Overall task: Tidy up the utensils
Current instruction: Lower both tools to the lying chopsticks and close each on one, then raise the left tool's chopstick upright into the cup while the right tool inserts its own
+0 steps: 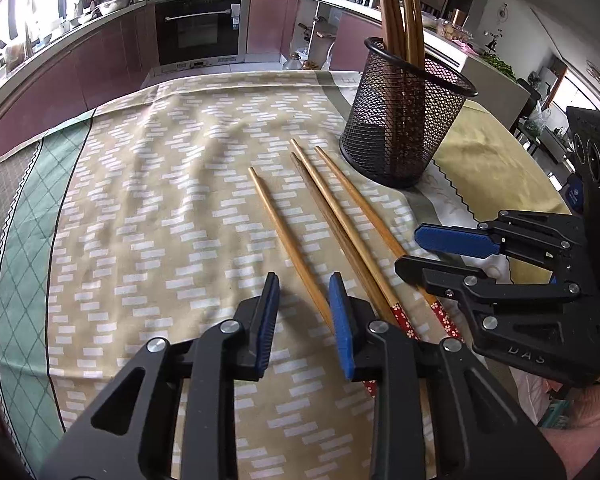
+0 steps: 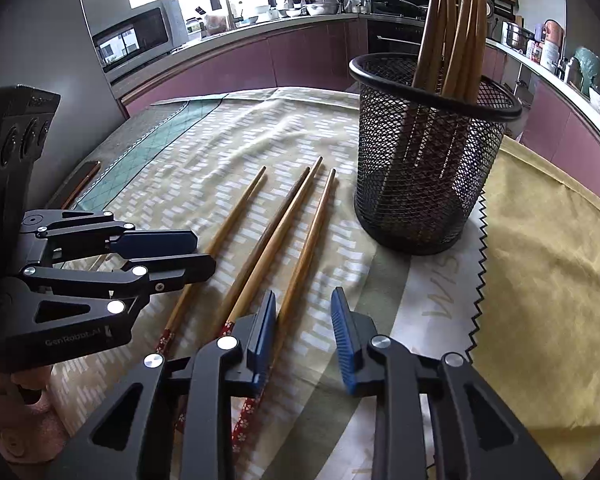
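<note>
Several wooden chopsticks with red flowered handles lie side by side on the patterned cloth [image 1: 160, 200]. A black mesh holder [image 1: 400, 120] [image 2: 428, 160] stands just beyond their tips with several more chopsticks upright in it. My left gripper [image 1: 305, 320] is open, and the leftmost chopstick [image 1: 284, 236] runs into the gap close to the right pad. My right gripper [image 2: 304, 320] is open too, with the rightmost chopstick [image 2: 308, 240] passing beside its left pad. Neither pair of pads presses on a chopstick. Each gripper shows from the side in the other's view: the right gripper [image 1: 408, 250] and the left gripper [image 2: 204, 254].
A yellow cloth [image 2: 540, 260] with a zigzag edge covers the table to the right of the holder. A flat dark object [image 2: 80, 182] lies near the table's left edge. Kitchen counters, an oven and a microwave ring the table behind. A hand [image 1: 596, 400] holds the right gripper.
</note>
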Demonstrator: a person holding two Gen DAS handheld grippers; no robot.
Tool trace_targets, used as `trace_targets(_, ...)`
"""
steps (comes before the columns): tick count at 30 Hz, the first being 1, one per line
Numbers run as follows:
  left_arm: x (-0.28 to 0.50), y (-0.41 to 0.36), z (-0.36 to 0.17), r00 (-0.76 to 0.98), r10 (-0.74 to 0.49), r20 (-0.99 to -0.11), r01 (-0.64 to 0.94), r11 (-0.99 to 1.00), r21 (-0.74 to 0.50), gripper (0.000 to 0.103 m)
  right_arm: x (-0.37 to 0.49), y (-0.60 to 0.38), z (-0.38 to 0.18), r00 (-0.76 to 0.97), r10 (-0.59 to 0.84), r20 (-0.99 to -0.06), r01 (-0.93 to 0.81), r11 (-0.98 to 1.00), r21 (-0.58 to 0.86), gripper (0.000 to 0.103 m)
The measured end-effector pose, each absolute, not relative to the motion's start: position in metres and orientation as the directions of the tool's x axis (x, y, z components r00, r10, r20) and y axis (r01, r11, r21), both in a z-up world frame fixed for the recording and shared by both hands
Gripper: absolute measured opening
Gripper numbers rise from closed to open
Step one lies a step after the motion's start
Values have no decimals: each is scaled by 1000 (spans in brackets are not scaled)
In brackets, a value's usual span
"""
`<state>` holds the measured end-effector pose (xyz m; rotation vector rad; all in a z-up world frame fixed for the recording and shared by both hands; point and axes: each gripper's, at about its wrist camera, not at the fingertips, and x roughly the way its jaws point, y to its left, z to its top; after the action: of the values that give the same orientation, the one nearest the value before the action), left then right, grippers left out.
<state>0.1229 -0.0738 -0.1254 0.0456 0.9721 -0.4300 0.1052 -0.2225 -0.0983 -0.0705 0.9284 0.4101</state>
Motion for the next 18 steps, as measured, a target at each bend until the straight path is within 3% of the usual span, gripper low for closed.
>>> trace_targets(5, 132, -76, -125, 487, -313, -816, 367, 921, -134, 26, 113, -218, -99, 528, 303, -794, -374, 922, 103, 26)
trace_targets(8, 137, -78, -126, 494, -300, -816, 360, 925, -122, 25, 119, -216, -99, 537, 294, -791, -367, 925, 95, 20)
trace_targets(13, 141, -77, -127, 507, -285, -813, 329, 936, -123, 14, 126, -221, -100, 537, 309, -785, -345, 930, 130, 8)
trace_targets(18, 143, -72, -128, 508, -298, -808, 298, 941, -160, 7, 125, -229, -100, 535, 335, -775, -325, 929, 177, 6)
